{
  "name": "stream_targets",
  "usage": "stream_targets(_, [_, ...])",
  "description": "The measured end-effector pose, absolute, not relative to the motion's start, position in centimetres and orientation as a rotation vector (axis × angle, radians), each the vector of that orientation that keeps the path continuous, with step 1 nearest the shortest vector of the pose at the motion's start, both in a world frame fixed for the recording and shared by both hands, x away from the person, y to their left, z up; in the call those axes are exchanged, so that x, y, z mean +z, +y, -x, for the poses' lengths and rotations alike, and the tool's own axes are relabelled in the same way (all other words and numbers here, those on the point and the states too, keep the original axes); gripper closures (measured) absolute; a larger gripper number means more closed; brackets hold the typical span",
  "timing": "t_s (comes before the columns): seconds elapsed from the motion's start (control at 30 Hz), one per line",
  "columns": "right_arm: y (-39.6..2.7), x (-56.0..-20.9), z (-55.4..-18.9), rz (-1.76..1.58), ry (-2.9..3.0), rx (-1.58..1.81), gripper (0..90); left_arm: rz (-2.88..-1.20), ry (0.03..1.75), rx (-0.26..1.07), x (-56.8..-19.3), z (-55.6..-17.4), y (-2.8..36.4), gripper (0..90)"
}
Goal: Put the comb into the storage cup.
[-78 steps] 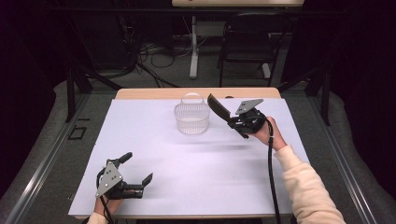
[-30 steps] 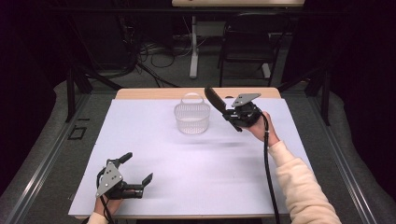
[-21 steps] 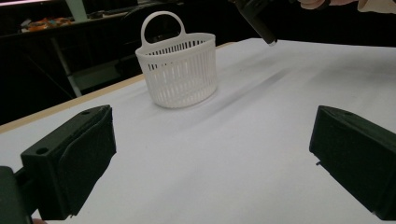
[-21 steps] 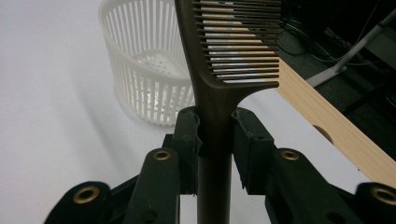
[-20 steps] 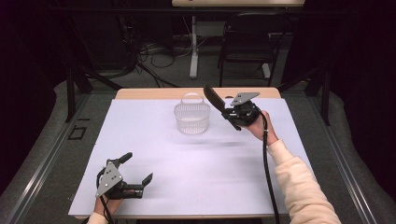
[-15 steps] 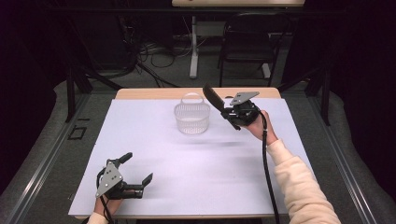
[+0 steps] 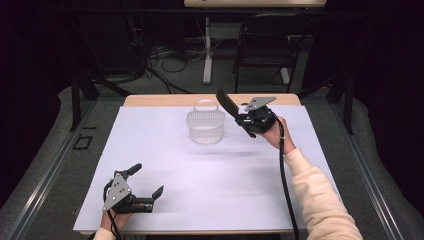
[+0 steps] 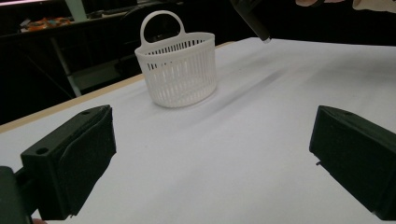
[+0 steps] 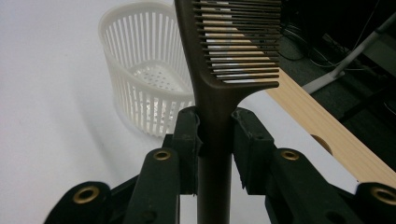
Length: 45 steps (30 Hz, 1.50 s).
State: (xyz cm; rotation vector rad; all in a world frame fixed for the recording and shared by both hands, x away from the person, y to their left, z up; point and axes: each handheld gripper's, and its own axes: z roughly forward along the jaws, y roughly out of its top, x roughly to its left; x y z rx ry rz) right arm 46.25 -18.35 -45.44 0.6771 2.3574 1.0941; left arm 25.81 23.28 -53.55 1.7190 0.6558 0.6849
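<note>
The right tongs [image 7: 243,118], clamping a dark comb [image 9: 233,51], are edging closer to the empty white basket [image 7: 205,127] near the desk's far edge; dropping it in remains. The left tongs [image 7: 145,185] are sitting wide open near the front-left corner.

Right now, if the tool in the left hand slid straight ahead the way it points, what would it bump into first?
Most likely the white basket. The left tool is open, with bare white table ahead, and the basket stands slightly left of its line, so it might only clip it or slip past.
</note>
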Motion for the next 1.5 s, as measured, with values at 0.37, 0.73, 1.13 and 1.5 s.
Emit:
stream_targets(0.37, [-18.2,-45.0,-46.3,-0.669,2.346,1.091,72.2,-1.717,0.658,0.682,-53.6,-25.9,23.2,0.3])
stream_targets(0.73, [-17.6,-44.1,-46.4,-0.662,2.334,1.097,72.2,-1.718,0.659,0.689,-53.6,-25.8,23.3,0.3])
stream_targets(1.13, [-17.2,-43.8,-46.5,-0.656,2.321,1.115,72.2,-1.716,0.658,0.690,-53.5,-25.8,23.3,0.3])
stream_targets(1.5, [-16.7,-43.1,-46.7,-0.660,2.311,1.132,72.2,-1.715,0.658,0.688,-53.6,-25.9,23.3,0.4])
